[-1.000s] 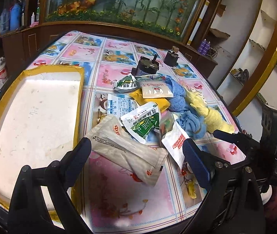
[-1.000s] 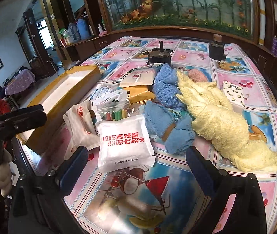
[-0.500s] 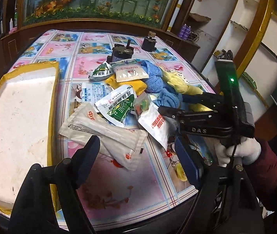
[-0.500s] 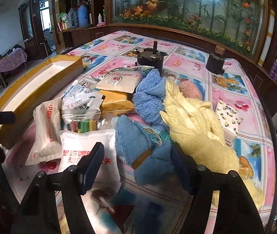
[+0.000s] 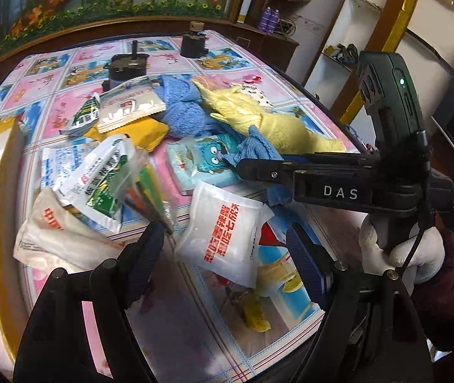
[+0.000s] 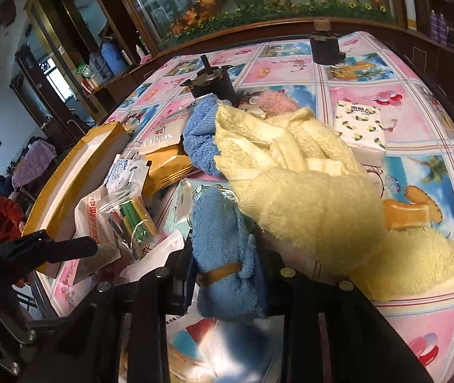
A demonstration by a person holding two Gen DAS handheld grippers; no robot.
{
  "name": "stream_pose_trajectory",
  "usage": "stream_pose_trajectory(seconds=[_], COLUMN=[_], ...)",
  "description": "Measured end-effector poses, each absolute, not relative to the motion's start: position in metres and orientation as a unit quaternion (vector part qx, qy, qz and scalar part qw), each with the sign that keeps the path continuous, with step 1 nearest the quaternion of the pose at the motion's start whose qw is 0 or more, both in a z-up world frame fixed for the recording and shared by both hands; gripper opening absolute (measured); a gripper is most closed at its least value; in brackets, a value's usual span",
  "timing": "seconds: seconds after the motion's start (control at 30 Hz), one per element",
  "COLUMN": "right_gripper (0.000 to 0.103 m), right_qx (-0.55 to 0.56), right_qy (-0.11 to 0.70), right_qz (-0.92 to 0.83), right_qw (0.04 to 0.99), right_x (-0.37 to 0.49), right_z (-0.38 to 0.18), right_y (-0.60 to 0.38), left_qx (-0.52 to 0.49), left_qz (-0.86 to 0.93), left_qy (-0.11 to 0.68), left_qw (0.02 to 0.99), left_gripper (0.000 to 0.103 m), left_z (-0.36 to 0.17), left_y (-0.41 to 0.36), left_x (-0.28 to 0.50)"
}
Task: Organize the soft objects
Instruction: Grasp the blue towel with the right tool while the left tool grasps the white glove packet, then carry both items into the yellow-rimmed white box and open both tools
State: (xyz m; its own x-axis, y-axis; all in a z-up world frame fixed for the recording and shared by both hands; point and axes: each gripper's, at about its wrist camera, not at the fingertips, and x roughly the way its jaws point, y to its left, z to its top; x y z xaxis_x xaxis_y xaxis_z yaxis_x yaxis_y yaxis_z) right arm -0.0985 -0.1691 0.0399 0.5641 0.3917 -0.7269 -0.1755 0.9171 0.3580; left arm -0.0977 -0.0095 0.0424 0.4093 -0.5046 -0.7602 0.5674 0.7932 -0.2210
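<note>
The right gripper (image 6: 227,271) has just clenched its jaws on the rolled blue towel (image 6: 223,242), which lies against the yellow towel (image 6: 306,198) draped over the pile. The left gripper (image 5: 223,255) hangs released above the white red-lettered packet (image 5: 223,236), beside the towel; a crayon bag (image 5: 140,188) crowds its left finger.

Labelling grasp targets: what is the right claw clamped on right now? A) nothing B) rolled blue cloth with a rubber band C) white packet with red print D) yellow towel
B: in the right wrist view the right claw pinches the banded blue cloth; the yellow towel lies beside it.
</note>
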Motion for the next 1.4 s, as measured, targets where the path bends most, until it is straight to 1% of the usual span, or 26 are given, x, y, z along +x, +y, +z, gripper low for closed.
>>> stream_pose_trajectory(seconds=[0.23,0.4,0.47,0.5,0.53,0.57,0.6,0.63,0.67,0.7,0.93,1.1,1.27,1.4], right_gripper=[0.03,0.03,0.03,0.03,0.03,0.03,0.03,0.03,0.03,0.03,0.03,0.03,0.03,0.03], right_qx=[0.172,0.183,0.187,0.189,0.191,0.192,0.193,0.195,0.196,0.196,0.183,0.168,0.148,0.149], right_qy=[0.422,0.415,0.415,0.415,0.415,0.416,0.416,0.415,0.413,0.411,0.404,0.401,0.397,0.397], right_qz=[0.153,0.154,0.154,0.154,0.153,0.152,0.152,0.152,0.151,0.151,0.154,0.172,0.213,0.27], right_qw=[0.877,0.878,0.877,0.877,0.876,0.876,0.876,0.876,0.877,0.877,0.883,0.884,0.88,0.865], right_x=[-0.114,-0.123,-0.123,-0.123,-0.123,-0.122,-0.122,-0.123,-0.124,-0.125,-0.129,-0.127,-0.118,-0.099], right_z=[0.049,0.054,0.052,0.052,0.051,0.05,0.049,0.049,0.05,0.051,0.059,0.072,0.089,0.104], right_y=[-0.196,-0.203,-0.204,-0.204,-0.205,-0.205,-0.205,-0.206,-0.206,-0.206,-0.198,-0.179,-0.143,-0.101], left_qx=[0.068,0.121,0.135,0.134,0.125,0.112,0.101,0.095,0.084,0.07,-0.004,-0.05,-0.074,-0.073], left_qz=[-0.332,-0.311,-0.313,-0.316,-0.321,-0.324,-0.326,-0.325,-0.325,-0.328,-0.337,-0.32,-0.276,-0.221], left_qy=[0.465,0.459,0.452,0.451,0.454,0.459,0.462,0.465,0.466,0.468,0.438,0.411,0.388,0.376], left_qw=[0.818,0.824,0.825,0.824,0.822,0.82,0.819,0.818,0.818,0.818,0.833,0.852,0.876,0.897], left_gripper=[0.08,0.08,0.065,0.047,0.037,0.035,0.027,0.023,0.022,0.013,0.012,0.012,0.012,0.012], left_z=[0.017,0.01,0.01,0.011,0.012,0.013,0.013,0.013,0.013,0.014,0.041,0.067,0.091,0.101], left_y=[-0.039,-0.059,-0.065,-0.065,-0.064,-0.062,-0.059,-0.057,-0.053,-0.048,-0.014,0.029,0.083,0.128], left_x=[-0.087,-0.091,-0.095,-0.095,-0.094,-0.092,-0.09,-0.089,-0.087,-0.088,-0.095,-0.102,-0.102,-0.092])
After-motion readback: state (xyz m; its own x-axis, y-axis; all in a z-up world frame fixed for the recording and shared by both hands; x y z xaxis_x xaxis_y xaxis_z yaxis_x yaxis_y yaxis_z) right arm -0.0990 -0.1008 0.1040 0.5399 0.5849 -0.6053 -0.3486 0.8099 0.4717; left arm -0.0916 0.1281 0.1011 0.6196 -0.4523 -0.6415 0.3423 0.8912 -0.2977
